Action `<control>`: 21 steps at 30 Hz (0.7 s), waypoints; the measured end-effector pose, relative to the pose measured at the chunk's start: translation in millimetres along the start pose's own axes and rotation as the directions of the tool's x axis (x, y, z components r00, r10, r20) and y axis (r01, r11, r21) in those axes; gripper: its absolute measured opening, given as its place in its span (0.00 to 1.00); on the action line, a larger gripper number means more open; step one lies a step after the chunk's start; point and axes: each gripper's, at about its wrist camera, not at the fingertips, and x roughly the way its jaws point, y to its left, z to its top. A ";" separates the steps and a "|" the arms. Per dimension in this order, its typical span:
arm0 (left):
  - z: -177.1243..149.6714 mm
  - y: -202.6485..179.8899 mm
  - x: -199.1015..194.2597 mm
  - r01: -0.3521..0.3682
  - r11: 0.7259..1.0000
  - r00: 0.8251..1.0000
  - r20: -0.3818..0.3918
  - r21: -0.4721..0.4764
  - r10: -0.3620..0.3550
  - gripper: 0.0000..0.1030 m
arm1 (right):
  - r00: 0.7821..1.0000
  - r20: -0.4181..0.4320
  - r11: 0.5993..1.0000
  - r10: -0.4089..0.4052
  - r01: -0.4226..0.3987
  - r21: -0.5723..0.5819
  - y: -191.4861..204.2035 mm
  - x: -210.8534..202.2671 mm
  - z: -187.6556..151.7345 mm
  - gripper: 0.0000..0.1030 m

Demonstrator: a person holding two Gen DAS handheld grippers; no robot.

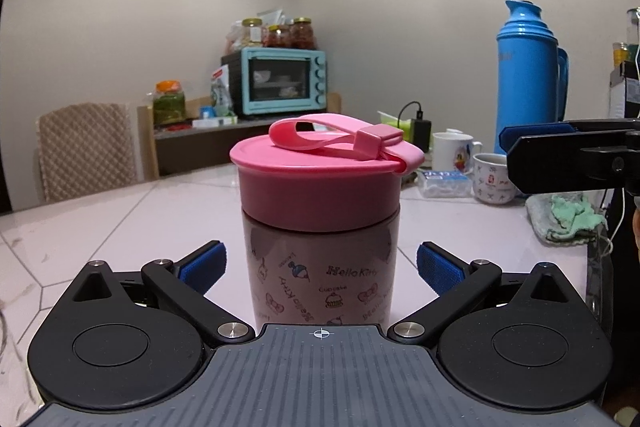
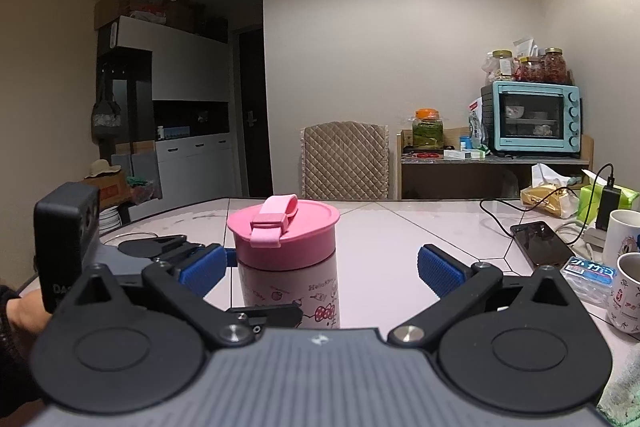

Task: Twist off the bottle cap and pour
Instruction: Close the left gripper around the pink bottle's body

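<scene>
Around the capped pink bottle [image 1: 320, 247], left tongs [image 1: 320, 267] and right tongs [image 2: 320, 267] gape wide, untouching.

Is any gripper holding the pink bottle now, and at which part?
Nothing is held. The left gripper and right gripper are open around the bottle, not touching it.

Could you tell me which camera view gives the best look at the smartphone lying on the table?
The right wrist view: the smartphone lies face up on the table, dark screen unobstructed, beside a black cable. In the left wrist view I cannot find it; the pink cup and mugs fill that area.
</scene>
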 end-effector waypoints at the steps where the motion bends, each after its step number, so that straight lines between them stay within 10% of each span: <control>1: -0.2 0.8 1.4 0.003 1.000 1.000 0.000 -0.001 -0.003 1.00 | 1.000 0.000 1.000 0.001 -0.001 -0.003 0.2 0.6 0.1 1.00; 21: 1.4 13.9 17.8 0.061 0.998 0.998 -0.003 -0.010 -0.061 1.00 | 1.000 -0.008 1.000 0.011 -0.011 -0.009 -1.0 14.5 -0.6 1.00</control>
